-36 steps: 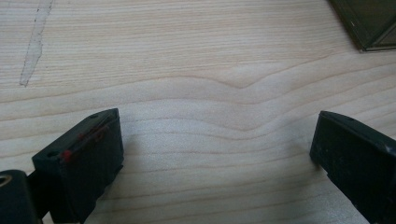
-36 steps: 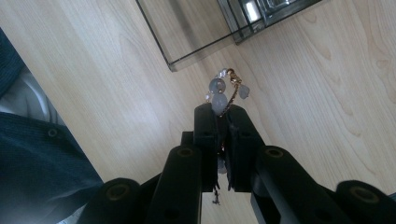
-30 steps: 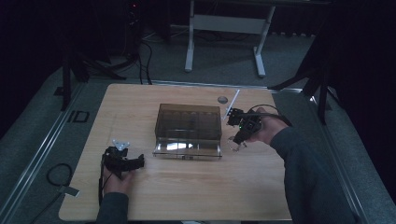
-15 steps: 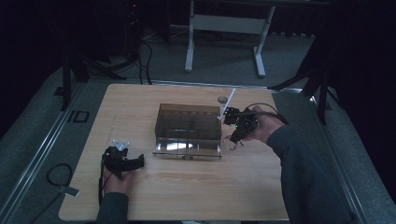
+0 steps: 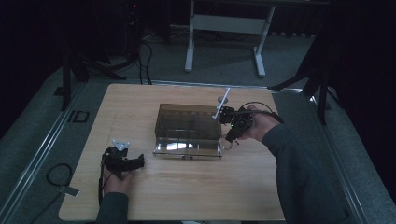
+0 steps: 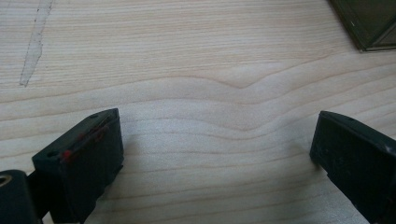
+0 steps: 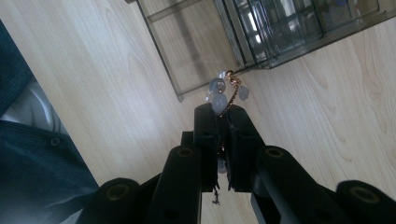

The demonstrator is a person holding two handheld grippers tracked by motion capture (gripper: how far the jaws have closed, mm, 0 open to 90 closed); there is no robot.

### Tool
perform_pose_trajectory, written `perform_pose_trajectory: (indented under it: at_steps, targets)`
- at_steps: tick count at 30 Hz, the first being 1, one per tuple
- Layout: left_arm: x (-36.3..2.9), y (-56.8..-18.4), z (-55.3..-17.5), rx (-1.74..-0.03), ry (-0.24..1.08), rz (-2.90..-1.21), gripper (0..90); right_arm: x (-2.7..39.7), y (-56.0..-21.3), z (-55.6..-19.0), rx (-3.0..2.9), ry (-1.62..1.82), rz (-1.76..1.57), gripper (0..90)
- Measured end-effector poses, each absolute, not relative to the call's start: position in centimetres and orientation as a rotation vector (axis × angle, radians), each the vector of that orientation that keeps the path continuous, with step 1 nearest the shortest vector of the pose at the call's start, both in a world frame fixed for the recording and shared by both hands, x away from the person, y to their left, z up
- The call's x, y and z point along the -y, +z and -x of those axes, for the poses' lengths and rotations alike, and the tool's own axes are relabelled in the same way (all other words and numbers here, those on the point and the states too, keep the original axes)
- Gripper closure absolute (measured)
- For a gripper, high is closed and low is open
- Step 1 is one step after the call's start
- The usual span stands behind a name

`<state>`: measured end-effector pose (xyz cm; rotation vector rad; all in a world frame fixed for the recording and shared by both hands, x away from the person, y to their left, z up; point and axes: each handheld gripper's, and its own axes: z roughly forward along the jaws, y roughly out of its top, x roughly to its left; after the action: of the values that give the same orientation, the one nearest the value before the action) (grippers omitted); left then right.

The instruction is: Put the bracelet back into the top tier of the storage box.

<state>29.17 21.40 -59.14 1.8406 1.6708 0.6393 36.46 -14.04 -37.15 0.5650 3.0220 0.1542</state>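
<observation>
From the high view I see my right gripper (image 5: 230, 140) beside the smoky organizer box (image 5: 189, 128) on the table (image 5: 196, 196). My left gripper (image 6: 215, 154) view shows jaws spread wide over bare wood. In the right gripper view, jaws pinch a beaded bracelet (image 7: 225, 91).

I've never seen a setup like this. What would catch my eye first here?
Probably the smoky clear compartment box in the middle of the wooden table, its lid folded down flat in front. Next, at its right end, the right hand-held gripper is shut on a beaded bracelet of pale stones. Near the table's front left, the left hand-held gripper rests open, holding nothing.
</observation>
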Motion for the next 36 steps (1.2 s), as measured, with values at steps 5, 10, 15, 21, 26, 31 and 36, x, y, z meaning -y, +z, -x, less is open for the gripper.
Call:
perform_pose_trajectory:
  at_steps: [5,10,15,21,26,31,36]
  targets:
    - [-21.4,-59.1,-29.2,-1.671,0.639,-1.841,2.8,13.7,-37.0,-36.5,-3.024,0.172,-0.549,84.2]
    - [-21.4,-59.1,-29.2,-1.671,0.639,-1.84,2.8,13.3,-37.1,-36.5,-3.028,0.171,-0.535,84.2]
    - [-21.4,-59.1,-29.2,-1.671,0.639,-1.841,2.8,12.8,-37.2,-36.5,-3.036,0.174,-0.516,84.2]
    - [-21.4,-59.1,-29.2,-1.671,0.639,-1.84,2.8,12.3,-37.5,-36.5,-3.044,0.168,-0.506,84.2]
    - [-21.4,-59.1,-29.2,-1.671,0.639,-1.84,2.8,12.0,-37.7,-36.6,-3.051,0.169,-0.494,84.2]
    - [-21.4,-59.1,-29.2,-1.671,0.639,-1.84,2.8,11.7,-37.9,-36.6,-3.055,0.16,-0.492,84.2]
    - [-21.4,-59.1,-29.2,-1.671,0.639,-1.841,2.8,11.3,-38.1,-36.5,-3.057,0.144,-0.475,84.2]
